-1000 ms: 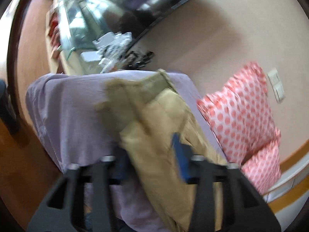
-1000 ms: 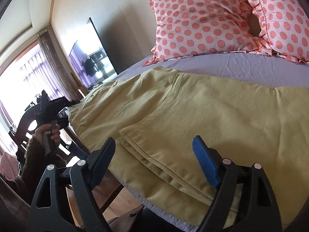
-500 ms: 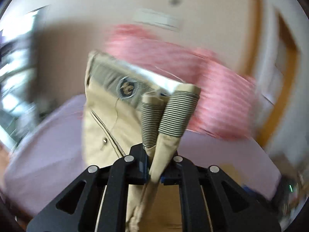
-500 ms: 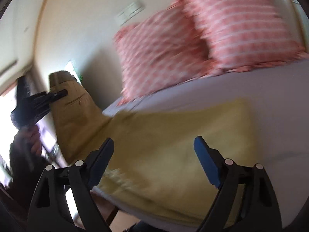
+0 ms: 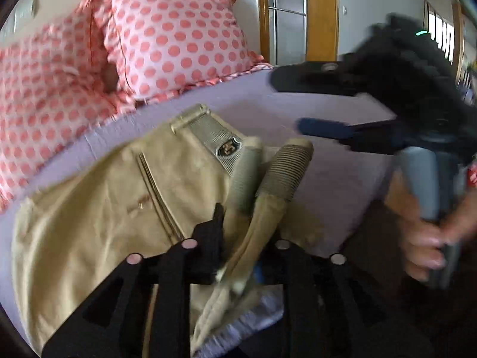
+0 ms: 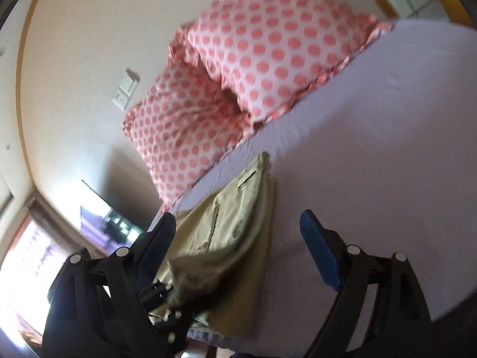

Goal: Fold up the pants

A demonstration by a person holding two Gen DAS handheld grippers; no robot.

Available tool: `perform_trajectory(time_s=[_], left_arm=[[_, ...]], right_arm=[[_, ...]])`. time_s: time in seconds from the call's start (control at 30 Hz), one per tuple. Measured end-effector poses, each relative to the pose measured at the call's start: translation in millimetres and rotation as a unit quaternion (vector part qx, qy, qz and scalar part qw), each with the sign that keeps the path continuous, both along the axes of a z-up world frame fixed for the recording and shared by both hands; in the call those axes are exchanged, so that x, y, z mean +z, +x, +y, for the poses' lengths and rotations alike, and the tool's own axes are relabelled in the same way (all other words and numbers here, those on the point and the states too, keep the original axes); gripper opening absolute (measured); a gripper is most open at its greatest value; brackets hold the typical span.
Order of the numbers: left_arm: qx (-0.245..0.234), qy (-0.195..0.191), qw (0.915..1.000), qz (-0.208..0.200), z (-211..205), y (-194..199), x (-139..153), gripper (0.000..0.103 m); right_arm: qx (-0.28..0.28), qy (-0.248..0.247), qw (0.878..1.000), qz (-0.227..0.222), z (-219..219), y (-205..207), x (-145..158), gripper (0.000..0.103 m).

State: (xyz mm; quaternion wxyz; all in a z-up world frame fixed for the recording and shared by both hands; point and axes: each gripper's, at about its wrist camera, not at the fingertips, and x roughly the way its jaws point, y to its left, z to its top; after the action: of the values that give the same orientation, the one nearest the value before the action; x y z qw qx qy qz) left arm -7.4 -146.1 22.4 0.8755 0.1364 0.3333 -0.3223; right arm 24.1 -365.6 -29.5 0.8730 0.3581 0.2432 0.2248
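Tan pants (image 5: pixel 98 208) lie folded over on the lilac bed sheet (image 5: pixel 328 179), waistband with striped lining and a label facing up. My left gripper (image 5: pixel 241 256) is shut on the waistband end of the pants, low over the bed's near edge. My right gripper (image 6: pixel 235 232) is open and empty, hovering just right of the pants (image 6: pixel 232 238); it also shows in the left wrist view (image 5: pixel 313 104) with the hand that holds it. The left gripper's body (image 6: pixel 155 295) shows at the pants' near end in the right wrist view.
Two pink polka-dot pillows (image 5: pixel 167 38) lie at the head of the bed, also in the right wrist view (image 6: pixel 268 50). A wooden door frame (image 5: pixel 322 15) stands behind the bed. A wall socket (image 6: pixel 125 89) and a dark TV screen (image 6: pixel 107 223) are on the wall.
My left gripper closed on the waistband, lifted it and carried it over the legs, then lowered it onto the bed. My right gripper swung right and stayed open.
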Motion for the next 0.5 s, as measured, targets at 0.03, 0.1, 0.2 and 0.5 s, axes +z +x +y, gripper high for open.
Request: perform_trajectory(time_s=[0.03, 0.1, 0.2, 0.5], left_arm=[[-0.013, -0.030, 0.9992, 0.022, 14.7, -4.2, 7.8, 0.026], [-0.025, -0.083, 0.9948, 0.054, 39.0, -8.9, 22.2, 0.039], [0.025, -0.154, 0.9862, 0.055, 103.7, -6.5, 46.1, 0.062], [0.230, -0.131, 0.9429, 0.202, 266.1, 100.1, -3.0, 0.065]], right_arm=[[0.022, 0.001, 1.000, 0.009, 4.5, 9.3, -0.5, 0.087], [0.050, -0.015, 0.998, 0.033, 15.1, 26.4, -2.5, 0.084], [0.081, -0.054, 0.993, 0.064, 33.3, 47.1, -7.6, 0.069], [0.117, -0.046, 0.989, 0.072, 41.8, 76.0, -16.5, 0.044]])
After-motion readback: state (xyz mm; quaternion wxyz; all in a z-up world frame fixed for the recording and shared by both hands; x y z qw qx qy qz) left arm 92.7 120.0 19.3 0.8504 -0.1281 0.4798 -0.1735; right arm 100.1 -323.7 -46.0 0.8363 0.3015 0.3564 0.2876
